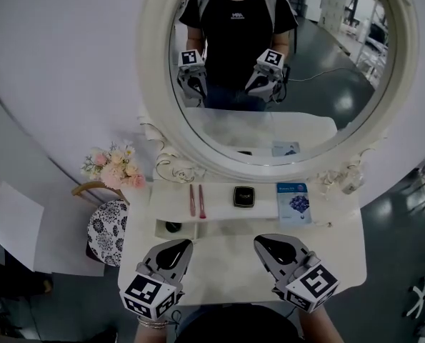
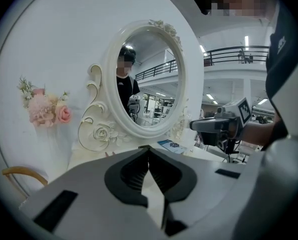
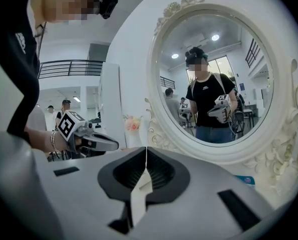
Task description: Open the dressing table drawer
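I work a mock bedroom corner inside a big open hall: dressing table (image 1: pixel 341 252) and mirror (image 1: pixel 319 113) up front, mezzanine railing (image 2: pixel 236 54) and strip lights (image 2: pixel 247 40) behind.

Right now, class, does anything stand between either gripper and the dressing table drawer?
Nothing visible does. The left gripper and right gripper, jaws shut and empty, hang over bare tabletop near its front edge. The drawer itself shows in no view, so its front cannot be checked.
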`<action>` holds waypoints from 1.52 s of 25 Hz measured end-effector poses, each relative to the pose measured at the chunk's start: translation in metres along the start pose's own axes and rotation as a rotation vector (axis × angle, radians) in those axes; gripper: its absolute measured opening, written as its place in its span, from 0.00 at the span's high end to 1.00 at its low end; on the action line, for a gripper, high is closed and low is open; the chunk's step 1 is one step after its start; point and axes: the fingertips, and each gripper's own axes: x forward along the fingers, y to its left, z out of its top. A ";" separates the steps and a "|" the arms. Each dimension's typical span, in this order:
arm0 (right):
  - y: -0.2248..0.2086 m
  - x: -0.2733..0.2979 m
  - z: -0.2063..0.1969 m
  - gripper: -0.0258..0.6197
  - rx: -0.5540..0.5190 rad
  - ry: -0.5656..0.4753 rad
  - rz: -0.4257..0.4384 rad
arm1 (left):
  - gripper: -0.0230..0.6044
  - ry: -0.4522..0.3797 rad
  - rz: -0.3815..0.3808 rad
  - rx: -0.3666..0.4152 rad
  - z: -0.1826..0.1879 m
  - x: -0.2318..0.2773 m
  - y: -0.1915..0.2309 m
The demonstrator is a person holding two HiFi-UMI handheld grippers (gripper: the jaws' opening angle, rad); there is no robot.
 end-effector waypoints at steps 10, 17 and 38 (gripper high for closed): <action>-0.018 -0.012 0.022 0.93 -0.043 -0.028 -0.045 | 0.93 -0.038 0.006 0.050 0.024 -0.003 0.002; -0.029 -0.020 0.034 0.93 -0.068 -0.056 -0.084 | 0.93 -0.055 0.017 0.082 0.037 -0.005 0.002; -0.026 -0.038 0.060 0.93 -0.181 -0.060 -0.102 | 0.93 -0.147 0.005 0.099 0.065 -0.006 -0.003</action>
